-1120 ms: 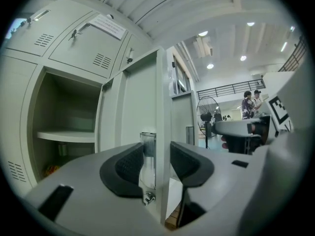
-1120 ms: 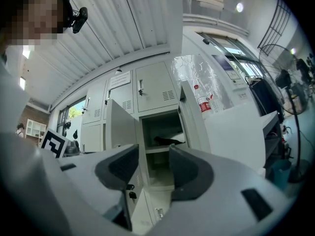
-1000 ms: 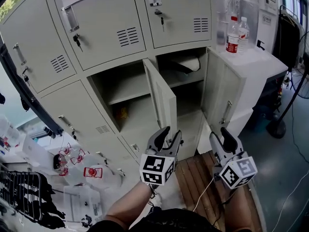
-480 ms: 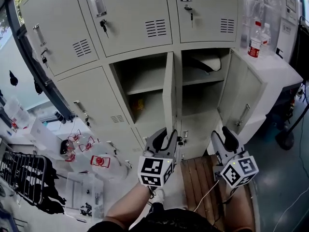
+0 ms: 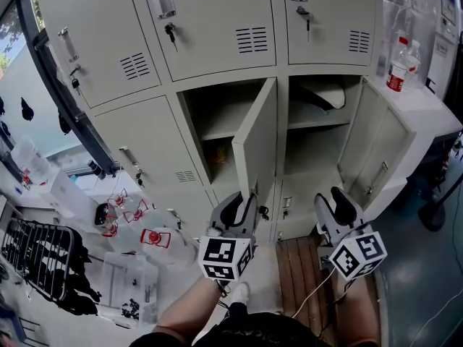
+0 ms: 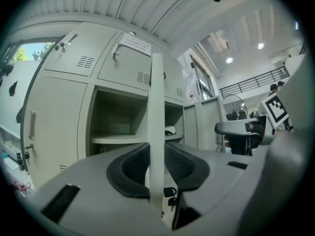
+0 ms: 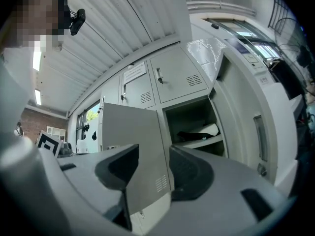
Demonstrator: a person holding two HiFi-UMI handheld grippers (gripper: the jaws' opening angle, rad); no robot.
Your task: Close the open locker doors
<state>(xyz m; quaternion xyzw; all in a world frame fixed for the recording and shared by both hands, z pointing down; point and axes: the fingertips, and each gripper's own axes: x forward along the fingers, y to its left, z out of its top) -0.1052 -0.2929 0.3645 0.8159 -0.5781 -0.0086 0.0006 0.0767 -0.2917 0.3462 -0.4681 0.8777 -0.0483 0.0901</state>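
Two lower locker doors stand open in the grey locker bank. The left open door (image 5: pixel 257 147) juts toward me, and its edge (image 6: pixel 156 132) runs straight between the pads of my left gripper (image 5: pixel 242 202) (image 6: pixel 156 163). Those jaws are closing, both pads lying against the door's edge just above its lock keys. The right open door (image 5: pixel 372 154) (image 7: pixel 241 107) is swung wide to the right. My right gripper (image 5: pixel 333 201) (image 7: pixel 155 163) hovers open below it with nothing between its jaws; the left door (image 7: pixel 133 132) shows beyond them.
Two bottles (image 5: pixel 396 67) stand on a white cabinet at the right. A white bundle (image 5: pixel 322 96) lies on the right locker's shelf. A wooden pallet (image 5: pixel 296 266) is underfoot, with plastic boxes (image 5: pixel 137 244) and a black rack (image 5: pixel 36 280) at the left.
The left gripper's jaws have narrowed around the left door's edge. My view has swung so the lockers sit more squarely ahead. The right gripper has hardly moved.
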